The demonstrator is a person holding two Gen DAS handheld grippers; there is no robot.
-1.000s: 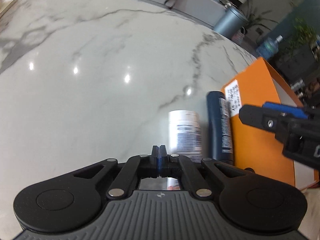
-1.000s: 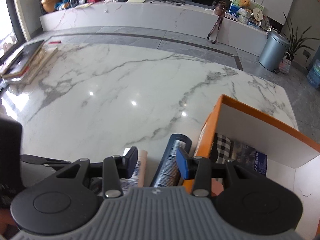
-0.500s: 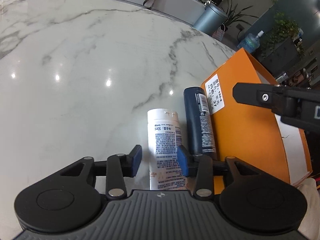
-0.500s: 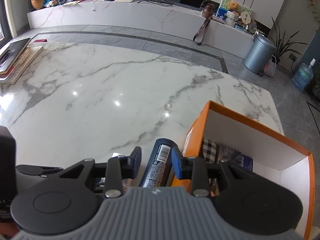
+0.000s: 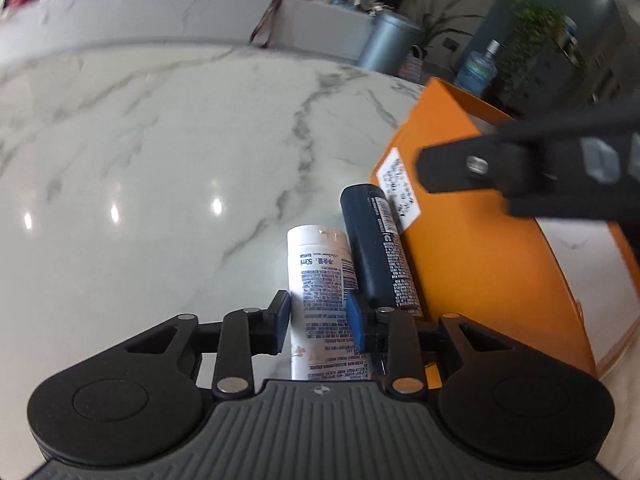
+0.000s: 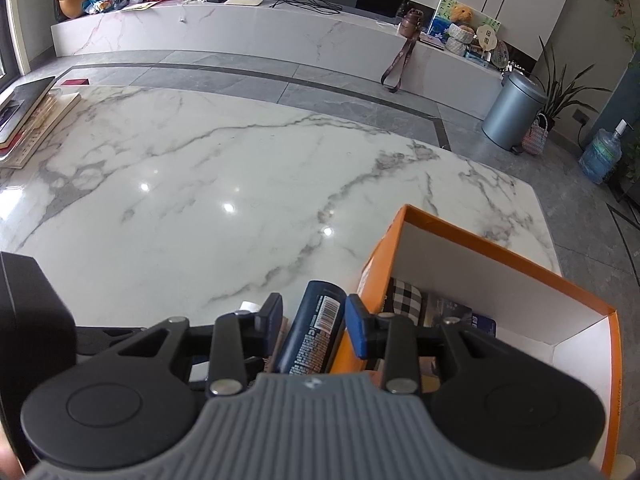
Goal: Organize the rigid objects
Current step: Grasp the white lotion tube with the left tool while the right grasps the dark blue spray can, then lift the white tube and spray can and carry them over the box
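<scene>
Tubes (image 5: 320,280) lie left of box (image 5: 480,264)

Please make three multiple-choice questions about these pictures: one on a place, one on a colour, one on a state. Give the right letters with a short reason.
1. Where does the dark blue tube lie?
A. inside the box
B. between the white tube and the box
C. on the books

2. What colour is the outside of the box?
A. orange
B. green
C. black

3. How does the white tube stand on the marble table?
A. upright
B. lying flat
C. hanging from above

Answers: 1 B, the white tube lies on one side of it and the box wall on the other. 2 A, its wall and rim are orange. 3 B, its long side rests on the table.
</scene>
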